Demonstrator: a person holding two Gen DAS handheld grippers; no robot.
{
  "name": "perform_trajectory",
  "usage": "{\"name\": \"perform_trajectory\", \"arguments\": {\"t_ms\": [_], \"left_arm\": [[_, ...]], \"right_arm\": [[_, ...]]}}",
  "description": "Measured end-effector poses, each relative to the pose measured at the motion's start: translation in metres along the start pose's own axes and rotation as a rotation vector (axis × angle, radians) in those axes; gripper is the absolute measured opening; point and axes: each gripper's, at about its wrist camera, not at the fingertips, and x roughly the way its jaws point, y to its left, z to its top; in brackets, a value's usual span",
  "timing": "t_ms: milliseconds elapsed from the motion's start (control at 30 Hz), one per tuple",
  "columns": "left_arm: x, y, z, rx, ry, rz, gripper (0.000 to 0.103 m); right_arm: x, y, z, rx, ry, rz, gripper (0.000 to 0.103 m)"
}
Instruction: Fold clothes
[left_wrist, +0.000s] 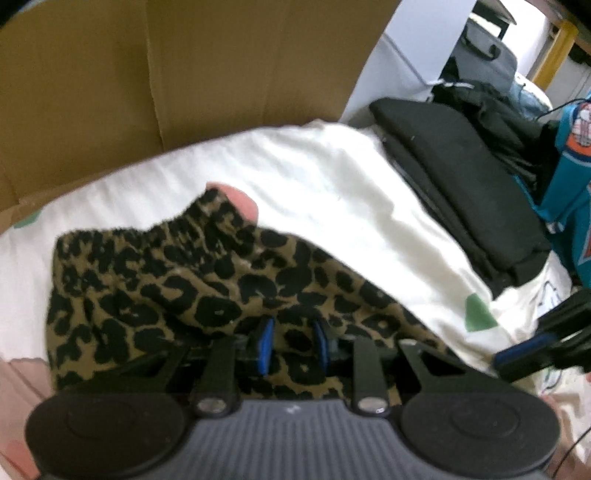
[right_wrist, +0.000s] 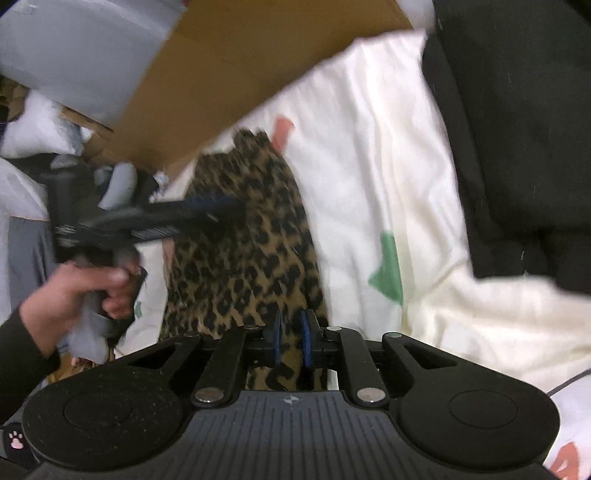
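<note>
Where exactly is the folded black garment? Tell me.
Left wrist view: the folded black garment lies at right on the white sheet, between the leopard-print garment and a teal jersey.

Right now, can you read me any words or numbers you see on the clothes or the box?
No words or numbers can be read.
Teal sports jersey with an orange and white patch: the printing is too blurred to read.
Pink paw-print sign on a dark thing at the picture's corner: a picture only, no letters.
Brown cardboard box: no print visible.
Leopard-print fabric garment: pattern only.
</note>
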Motion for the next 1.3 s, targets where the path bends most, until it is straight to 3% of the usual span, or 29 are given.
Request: {"name": "perform_trajectory", "arguments": {"t_ms": [167, 267, 367, 633, 767, 833, 1100, 1300], "left_arm": [[0.014, -0.001, -0.001, -0.006, 0.006, 0.004, 0.025], [0.016, 0.0, 0.0, -0.018, 0.004, -0.002, 0.025], [0.013, 0.003, 0.0, -0.028, 0.001, -0.017, 0.025], [-0.023, 0.014, -0.014, -0.099, -0.083, -0.035, 0.024], [-0.037, 0.019, -0.019, -0.061, -0.119, 0.072, 0.024], [-0.032, 0.026, -0.018, -0.072, -0.089, 0.111, 0.023], [-0.003, 0.037, -0.013, -0.1, -0.046, 0.138, 0.015], [-0.004, 0.036, -0.008, -0.106, -0.032, 0.137, 0.015]], "right_arm": [[0.005, 0.019, 0.003, -0.076, 0.022, 0.025, 0.015], [0.023, 0.03, -0.001, -0.126, 0.058, 0.0, 0.027], [0.039, 0.035, -0.01, -0.176, 0.084, -0.057, 0.029], [0.035, 0.023, -0.025, -0.2, 0.102, -0.192, 0.017], [0.031, 0.024, -0.032, -0.207, 0.088, -0.212, 0.017], [0.03, 0.026, -0.035, -0.218, 0.084, -0.221, 0.017], [0.032, 0.024, -0.037, -0.186, 0.081, -0.212, 0.017], [0.03, 0.021, -0.039, -0.2, 0.079, -0.217, 0.01]]}}
